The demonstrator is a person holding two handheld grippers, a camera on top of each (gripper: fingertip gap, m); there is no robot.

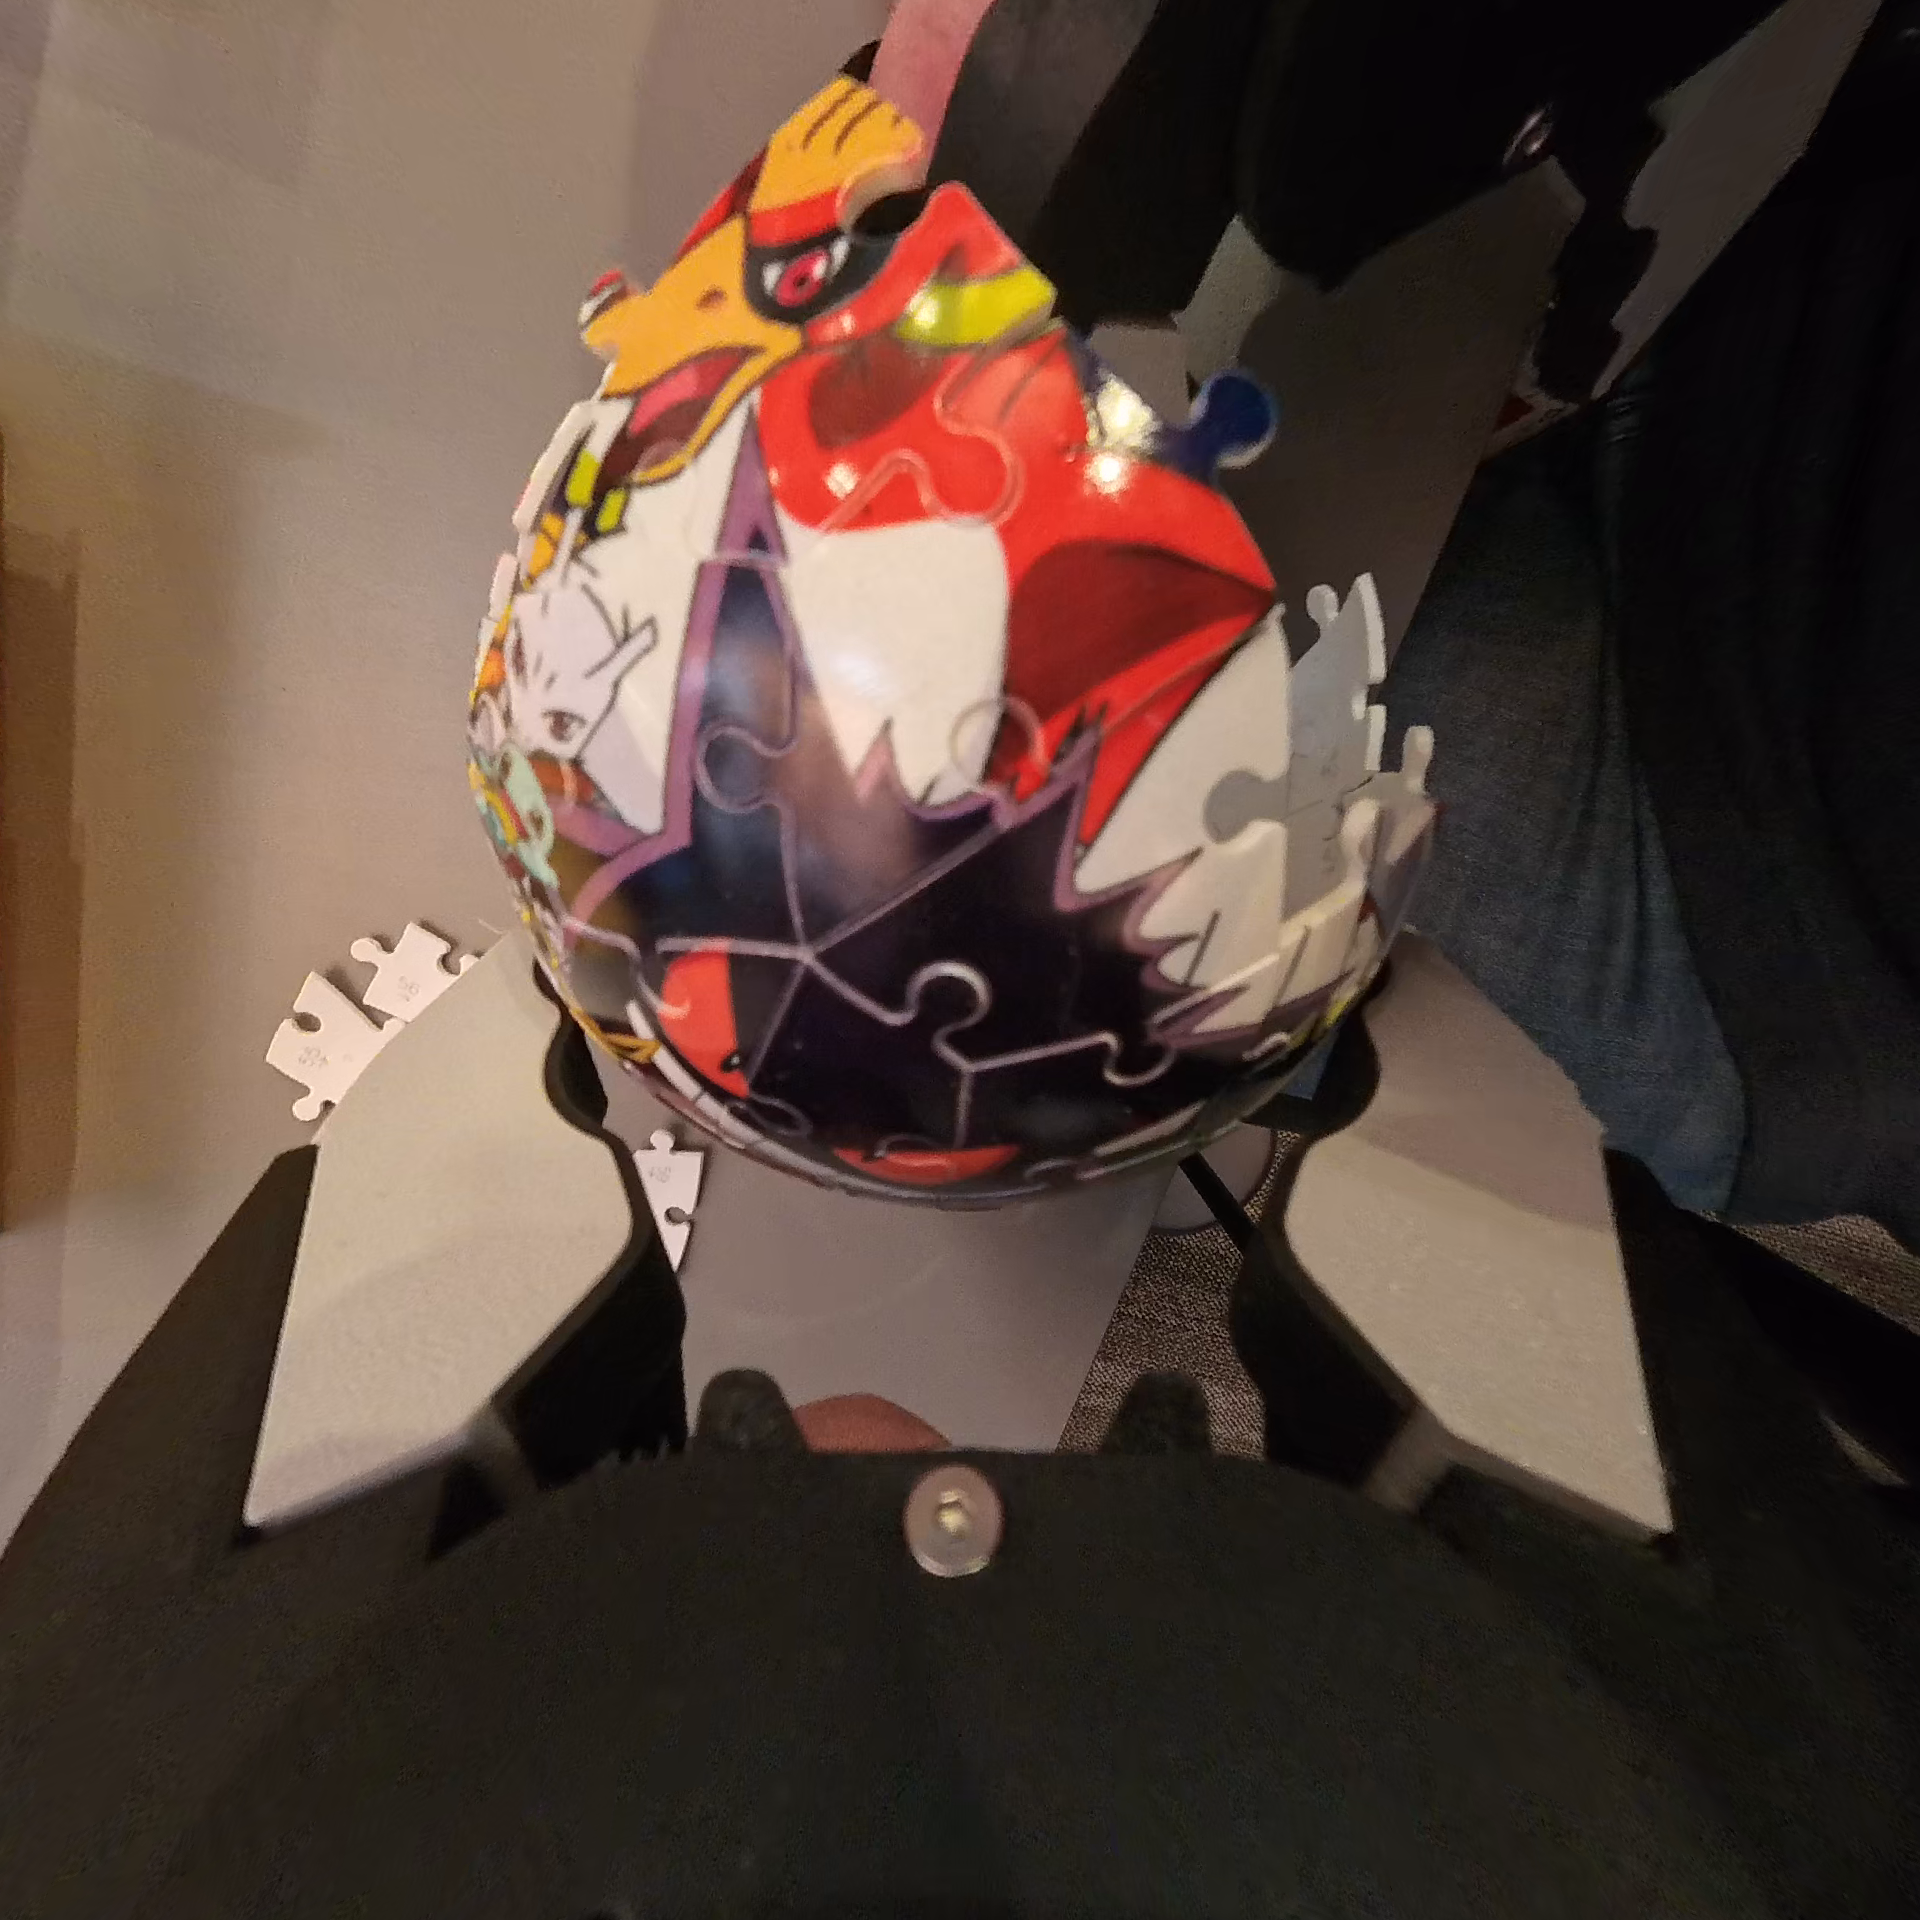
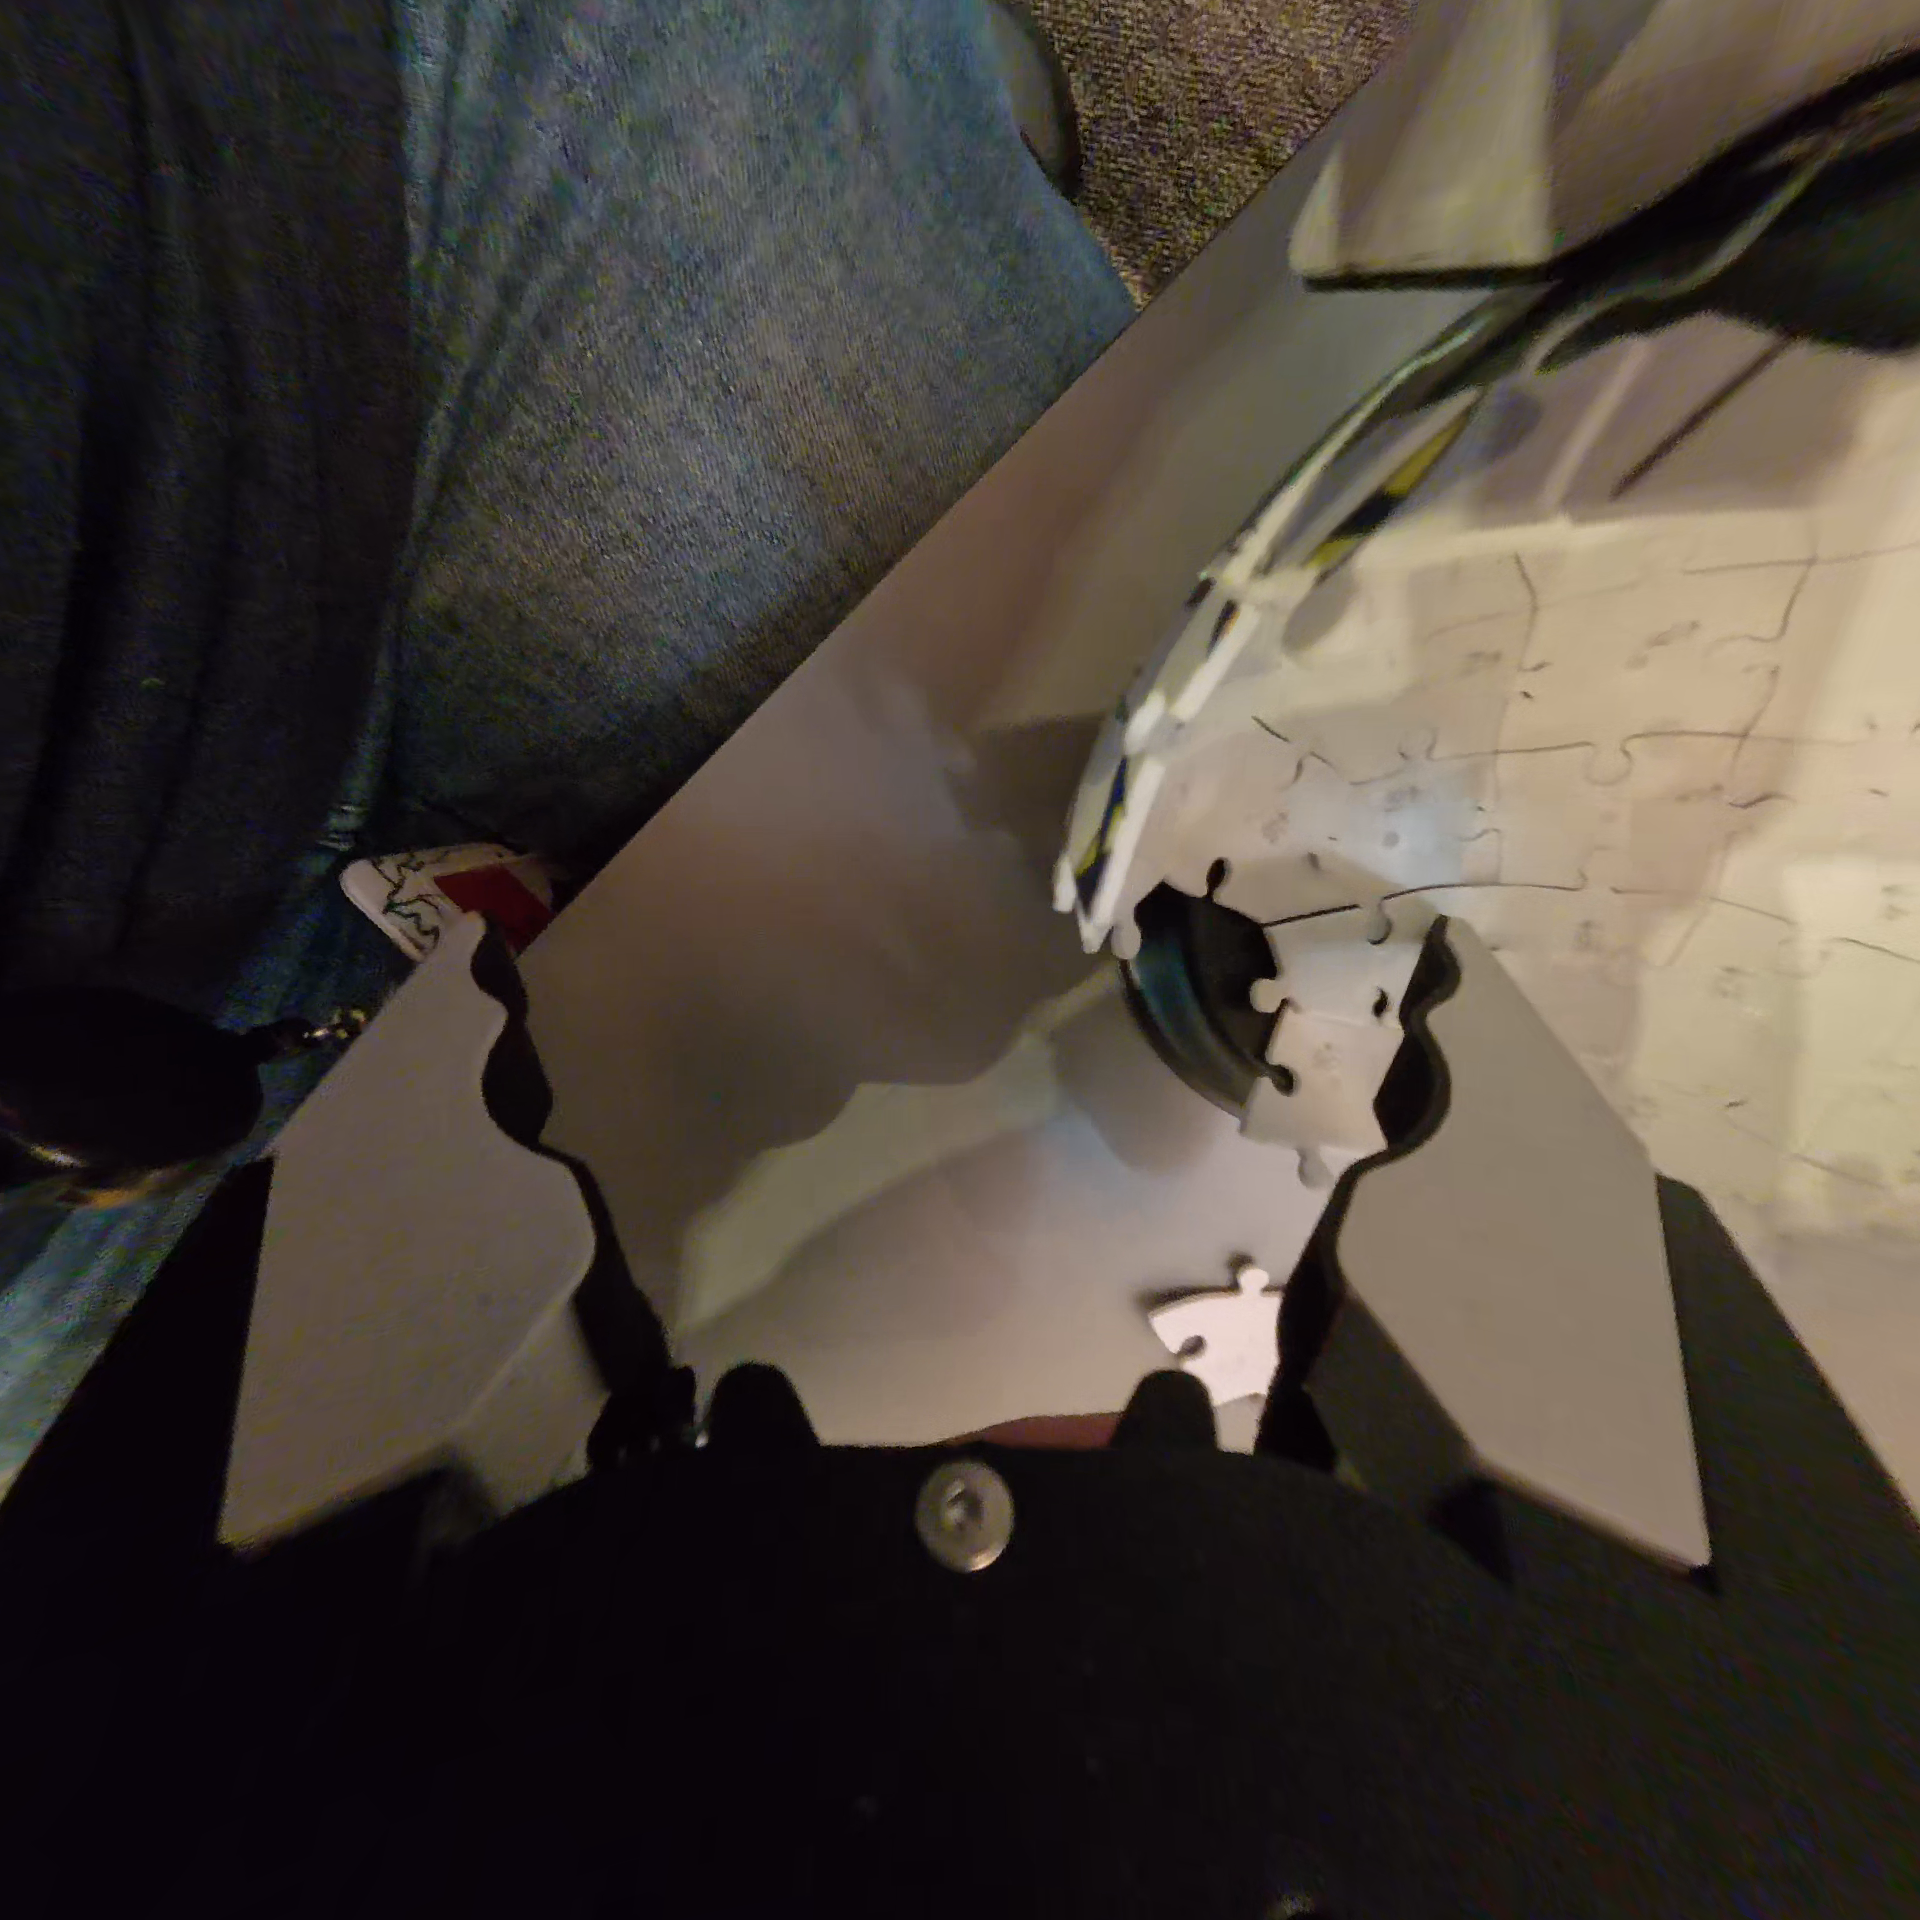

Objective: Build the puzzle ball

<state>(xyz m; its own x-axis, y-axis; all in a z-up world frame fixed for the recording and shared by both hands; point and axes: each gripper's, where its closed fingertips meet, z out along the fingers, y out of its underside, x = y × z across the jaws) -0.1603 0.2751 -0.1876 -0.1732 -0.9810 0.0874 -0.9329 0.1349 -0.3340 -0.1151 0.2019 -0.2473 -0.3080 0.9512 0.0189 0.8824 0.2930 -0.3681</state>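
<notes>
The puzzle ball sits between the two fingers of the left gripper, which clasp its lower half from either side. The ball is a glossy, curved shell of interlocked plastic pieces, printed in red, white, dark purple and yellow cartoon shapes. It is only partly built: the top ends in a ragged edge of knobs and notches, and on its right side the shell is open, showing the plain pale backs of the pieces inside. The fingers are flat grey plates with black wavy inner edges, and the gripper body is matte black with a silver screw at its middle.

From above and behind, the right gripper reaches toward the ball's open rim. Its jaws stand spread with nothing seen clamped between them; the tip of one finger lies against the inner edge of the shell, near a dark round hole. In its own view the inside of the ball shows as a smooth cream surface crossed by thin jigsaw seams.

Loose pieces lie white side up on the smooth grey table, just left of the ball, and another piece is close beneath it. A person's blue denim trousers fill the space past the table's edge.
</notes>
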